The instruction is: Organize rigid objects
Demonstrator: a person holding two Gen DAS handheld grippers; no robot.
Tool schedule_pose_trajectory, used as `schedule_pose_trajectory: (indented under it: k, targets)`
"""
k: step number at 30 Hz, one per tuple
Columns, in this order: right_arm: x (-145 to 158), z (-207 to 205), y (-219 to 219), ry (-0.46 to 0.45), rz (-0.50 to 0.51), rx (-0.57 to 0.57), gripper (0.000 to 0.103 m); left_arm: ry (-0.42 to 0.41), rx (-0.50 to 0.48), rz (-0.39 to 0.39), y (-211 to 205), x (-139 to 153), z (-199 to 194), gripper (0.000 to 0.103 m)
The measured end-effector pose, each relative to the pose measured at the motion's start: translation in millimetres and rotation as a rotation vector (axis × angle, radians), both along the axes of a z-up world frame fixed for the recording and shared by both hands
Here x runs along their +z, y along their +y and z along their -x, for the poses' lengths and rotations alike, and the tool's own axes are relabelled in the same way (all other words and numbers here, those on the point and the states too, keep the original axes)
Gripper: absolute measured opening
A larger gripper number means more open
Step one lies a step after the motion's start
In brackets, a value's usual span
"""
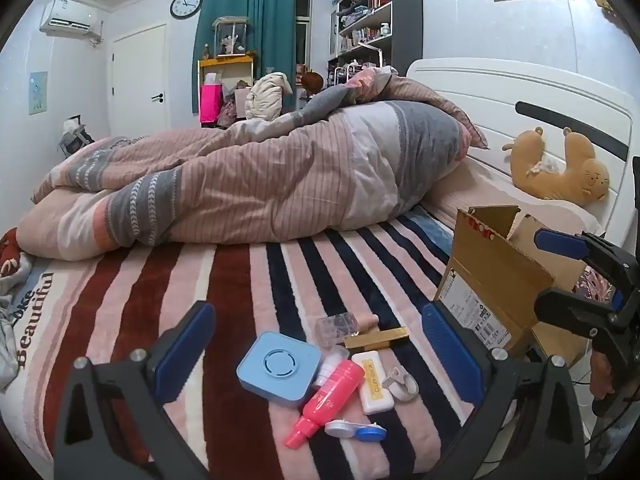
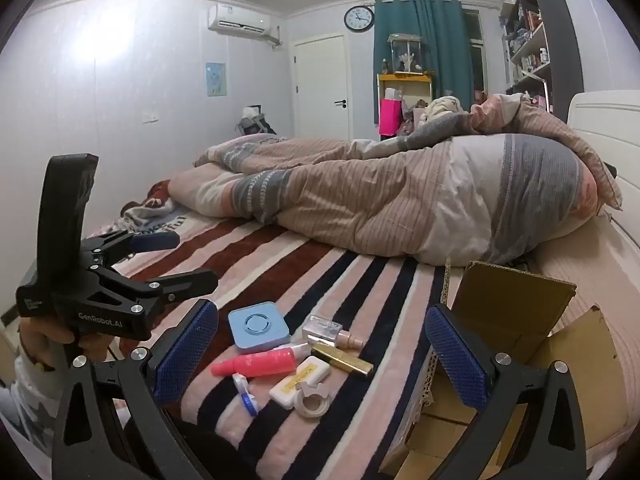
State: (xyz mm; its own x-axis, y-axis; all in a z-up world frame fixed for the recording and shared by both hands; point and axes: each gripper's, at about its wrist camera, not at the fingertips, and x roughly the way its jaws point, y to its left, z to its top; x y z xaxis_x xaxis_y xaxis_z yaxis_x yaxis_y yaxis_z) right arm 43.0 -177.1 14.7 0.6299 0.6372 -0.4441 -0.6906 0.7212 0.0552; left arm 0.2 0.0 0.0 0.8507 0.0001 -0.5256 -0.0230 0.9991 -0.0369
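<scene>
the black body of the left gripper (image 2: 156,260), at 9 o'clock in the right wrist view, carries "GenRobot.AI" in pale letters. the striped blanket (image 1: 36,320) shows "Beautiful" at 8 o'clock in the left wrist view, with a cut-off "oke" just beside it. the small white case (image 1: 374,380) at 6 o'clock has a gold panel with print too small to read. the cardboard box (image 1: 496,280) at 4 o'clock bears a shipping label with barcodes, illegible. the wall clock (image 1: 186,5) at 11 o'clock has numerals that cannot be made out.

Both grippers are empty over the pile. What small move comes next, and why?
Probably lower the open left gripper onto the square light-blue plastic box: it lies between its fingers, topmost and unobstructed, while the open brown cardboard box waits beside the pile.
</scene>
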Motion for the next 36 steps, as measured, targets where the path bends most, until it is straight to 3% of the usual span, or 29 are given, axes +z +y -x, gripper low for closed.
schedule_pose_trajectory:
  k: [36]
  targets:
    - [-1,-2,5,0.021,0.004,-0.012,0.103,-0.028,0.037,-0.002,10,5,7,0.103]
